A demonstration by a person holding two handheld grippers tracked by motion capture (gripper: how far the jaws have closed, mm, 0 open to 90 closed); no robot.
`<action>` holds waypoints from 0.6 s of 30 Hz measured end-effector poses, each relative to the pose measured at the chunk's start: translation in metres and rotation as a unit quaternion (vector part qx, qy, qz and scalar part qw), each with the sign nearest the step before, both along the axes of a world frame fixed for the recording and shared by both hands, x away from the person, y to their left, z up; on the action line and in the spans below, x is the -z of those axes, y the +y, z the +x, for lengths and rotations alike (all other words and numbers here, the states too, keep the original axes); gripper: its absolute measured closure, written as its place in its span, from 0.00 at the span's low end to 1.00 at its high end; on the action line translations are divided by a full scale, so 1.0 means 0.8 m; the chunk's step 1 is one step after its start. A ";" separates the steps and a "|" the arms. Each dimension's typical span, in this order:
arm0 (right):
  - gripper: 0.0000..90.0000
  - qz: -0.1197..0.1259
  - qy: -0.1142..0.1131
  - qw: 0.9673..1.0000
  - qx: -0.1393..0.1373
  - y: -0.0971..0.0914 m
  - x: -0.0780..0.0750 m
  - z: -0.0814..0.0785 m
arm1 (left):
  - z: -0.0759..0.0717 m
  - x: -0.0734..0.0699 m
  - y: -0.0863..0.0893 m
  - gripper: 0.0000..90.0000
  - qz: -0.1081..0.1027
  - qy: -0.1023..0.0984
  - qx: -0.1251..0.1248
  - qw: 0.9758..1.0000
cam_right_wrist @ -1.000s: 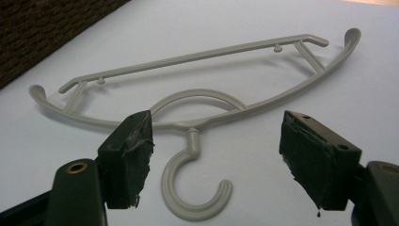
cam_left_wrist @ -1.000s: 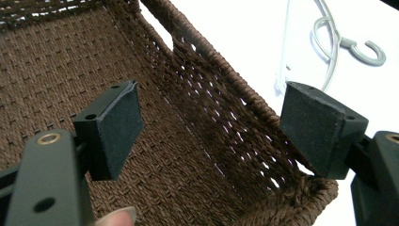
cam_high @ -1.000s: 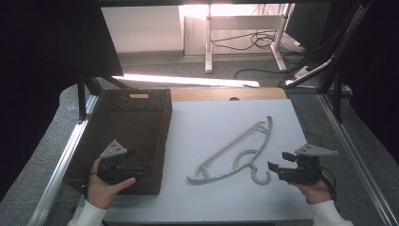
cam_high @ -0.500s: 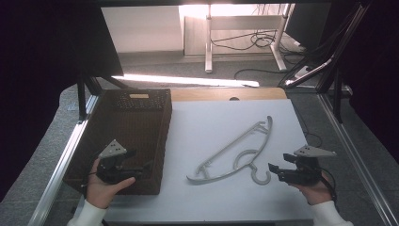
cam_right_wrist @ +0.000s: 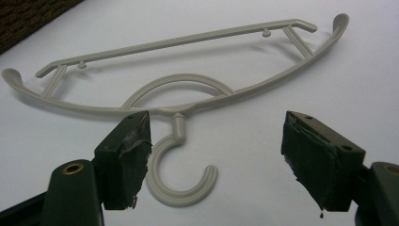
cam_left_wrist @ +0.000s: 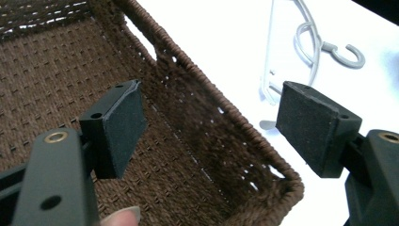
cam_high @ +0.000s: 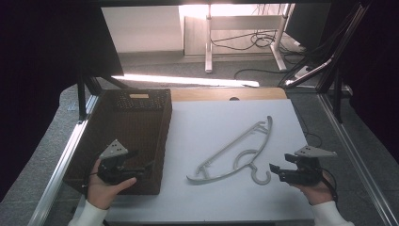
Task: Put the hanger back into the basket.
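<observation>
A grey plastic hanger lies flat on the white table, its hook pointing toward the near right. My right gripper is open just to the right of the hook; in the right gripper view the hook lies between the spread jaws of that gripper. A dark brown woven basket stands at the left. My left gripper hovers open over the basket's near right corner; in the left gripper view its jaws straddle the basket's right wall.
Metal frame rails run along both sides of the table. A bare strip of wooden tabletop shows at the far edge. Beyond it are a desk leg and cables on the floor.
My right gripper has slid slightly nearer to the hanger's hook. The left gripper holds almost still over the basket.
</observation>
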State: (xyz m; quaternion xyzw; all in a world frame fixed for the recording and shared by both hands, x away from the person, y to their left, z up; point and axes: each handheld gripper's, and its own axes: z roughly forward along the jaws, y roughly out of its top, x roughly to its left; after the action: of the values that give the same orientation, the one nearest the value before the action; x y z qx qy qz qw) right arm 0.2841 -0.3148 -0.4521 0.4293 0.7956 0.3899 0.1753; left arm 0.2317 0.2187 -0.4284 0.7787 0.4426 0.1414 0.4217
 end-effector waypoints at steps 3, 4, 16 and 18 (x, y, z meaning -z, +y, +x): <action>0.28 0.000 0.000 1.000 0.001 0.000 0.000 0.000 | -0.002 -0.004 -0.007 0.27 -0.003 -0.002 0.007 1.000; 0.28 0.000 0.000 1.000 0.001 -0.001 0.000 0.000 | -0.002 -0.005 -0.010 0.27 -0.003 -0.002 0.010 1.000; 0.28 -0.001 0.003 1.000 0.004 -0.002 0.000 0.000 | 0.000 -0.015 -0.049 0.30 0.003 -0.001 0.050 0.999; 0.28 -0.002 0.003 1.000 0.004 -0.003 0.001 0.000 | 0.000 -0.016 -0.052 0.30 0.001 -0.001 0.053 0.999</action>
State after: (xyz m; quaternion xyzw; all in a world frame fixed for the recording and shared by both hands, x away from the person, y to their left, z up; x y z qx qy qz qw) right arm 0.2842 -0.3174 -0.4525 0.4332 0.7952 0.3862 0.1757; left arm 0.2320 0.1768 -0.4155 0.8015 0.3999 0.1203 0.4279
